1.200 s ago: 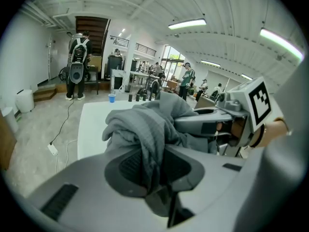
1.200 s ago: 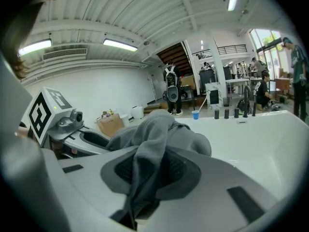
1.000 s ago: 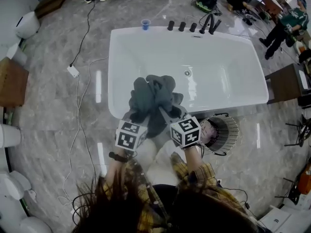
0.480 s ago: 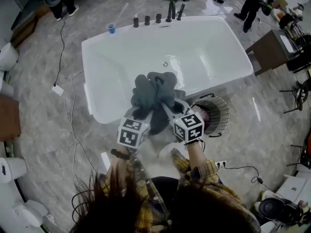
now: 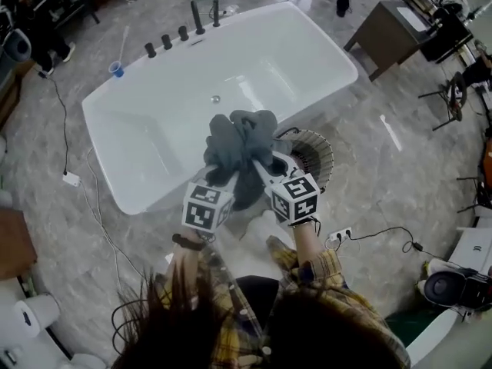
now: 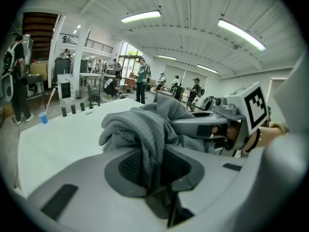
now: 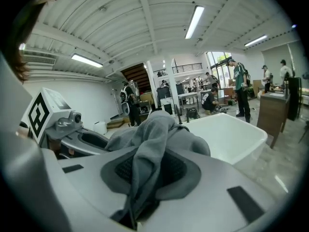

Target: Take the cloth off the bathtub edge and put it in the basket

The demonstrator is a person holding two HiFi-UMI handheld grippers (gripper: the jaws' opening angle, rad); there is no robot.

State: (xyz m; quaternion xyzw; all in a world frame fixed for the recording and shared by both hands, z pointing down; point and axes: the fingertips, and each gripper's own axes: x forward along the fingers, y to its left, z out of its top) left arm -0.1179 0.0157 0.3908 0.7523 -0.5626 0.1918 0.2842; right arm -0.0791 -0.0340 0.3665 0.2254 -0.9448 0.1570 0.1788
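Head view: you are carrying the cloth (image 5: pixel 240 148) toward the basket (image 5: pixel 319 151). A second ago the basket sat off to the right of the right gripper (image 5: pixel 264 167). Now it lies just behind the cloth's right side, and that gripper hides part of its mouth. The tub (image 5: pixel 284 68) has slid up and to the left in the picture, so you have turned away from it. The cloth is clear of the tub edge and hangs bunched in the air between both tools. The grip has not changed. In the left gripper view the left gripper (image 5: pixel 221 174) has its jaws clamped on a fold of grey cloth, and the right gripper view shows the same for the right one, with a tail of cloth drooping below each. I judge the lift done, and what remains is to bring the bundle over the basket mouth and let go. Watch the tub's near rim, which stands just beside the basket, and the drooping tails, which could catch on the basket's wire rim. A blue cup (image 5: pixel 116 69) and the taps (image 5: pixel 182 33) on the far rim are well apart from your path. A socket strip (image 5: pixel 338 235) and its cable (image 5: pixel 384 233) lie on the floor near your right side.
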